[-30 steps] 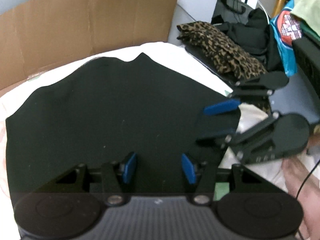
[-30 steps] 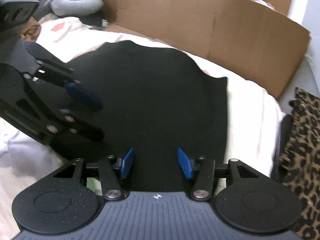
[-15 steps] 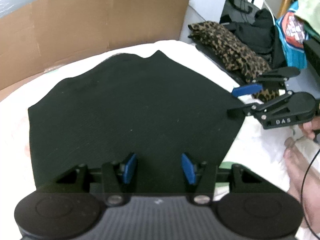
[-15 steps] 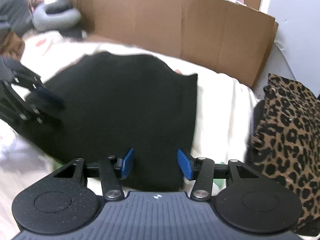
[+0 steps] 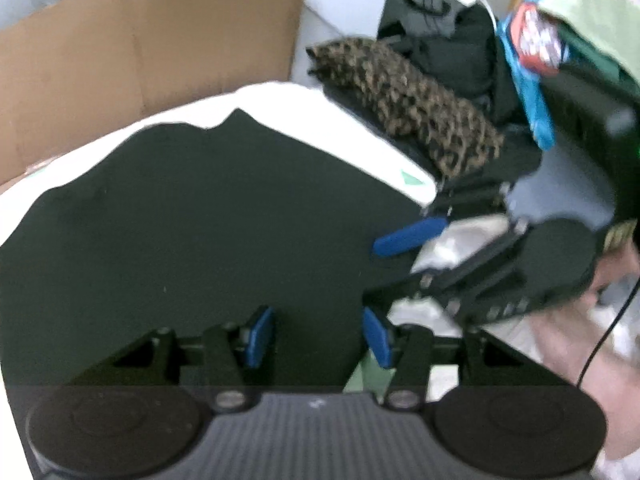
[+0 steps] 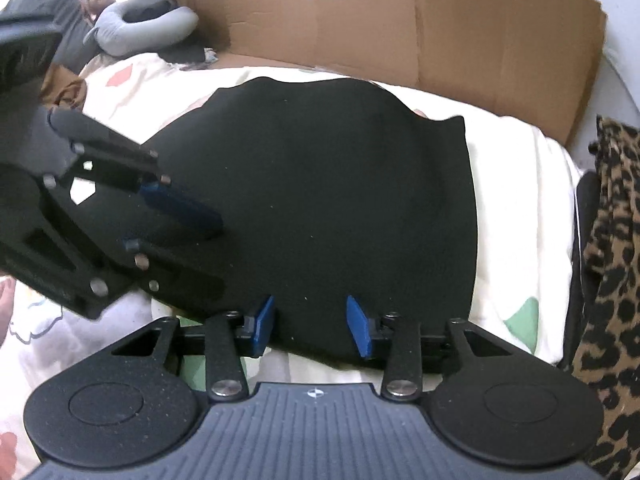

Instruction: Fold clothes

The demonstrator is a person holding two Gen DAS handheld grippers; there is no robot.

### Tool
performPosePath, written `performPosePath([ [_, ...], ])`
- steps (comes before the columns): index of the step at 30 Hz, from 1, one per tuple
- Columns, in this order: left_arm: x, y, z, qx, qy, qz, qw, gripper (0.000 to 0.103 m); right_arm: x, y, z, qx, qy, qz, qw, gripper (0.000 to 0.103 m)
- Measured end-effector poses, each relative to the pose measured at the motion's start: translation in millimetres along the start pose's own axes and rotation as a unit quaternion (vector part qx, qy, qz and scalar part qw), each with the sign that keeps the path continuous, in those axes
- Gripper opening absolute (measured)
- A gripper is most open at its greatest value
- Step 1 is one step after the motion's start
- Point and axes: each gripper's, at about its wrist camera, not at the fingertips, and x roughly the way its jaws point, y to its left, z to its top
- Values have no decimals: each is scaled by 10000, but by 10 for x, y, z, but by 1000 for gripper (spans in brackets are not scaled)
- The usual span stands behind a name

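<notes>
A black garment [image 6: 320, 200] lies spread flat on the pale bed sheet [image 6: 520, 220], in front of a cardboard sheet [image 6: 400, 20]. The left gripper [image 5: 318, 336] hovers over the garment's near edge, its fingers apart and grasping nothing. The right gripper [image 6: 310, 326] sits at the near hem (beside a leopard-print cloth [image 6: 612, 240]), fingers closing with the hem between them, not yet pinching it.

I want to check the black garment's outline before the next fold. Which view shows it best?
The right wrist view: the black garment lies sharp, with its far edge, right edge and far right corner clear against the sheet. The left wrist view is blurred, and that garment runs off the frame at left.
</notes>
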Motion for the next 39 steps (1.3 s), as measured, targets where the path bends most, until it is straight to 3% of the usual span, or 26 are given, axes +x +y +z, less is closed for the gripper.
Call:
performPosePath([
  [8, -98, 188, -153, -197, 132, 149, 9996, 50, -42, -206, -41, 354, 50, -6, 9994, 19],
  [20, -354, 431, -369, -477, 250, 427, 9976, 49, -180, -453, -211, 657, 143, -374, 9970, 19],
  [27, -545, 651, -497, -869, 370, 687, 9932, 45, -168, -451, -214, 636, 162, -381, 9971, 19],
  [39, -715, 794, -819, -1062, 803, 978, 9863, 45, -162, -455, -202, 507, 202, -405, 9977, 19],
])
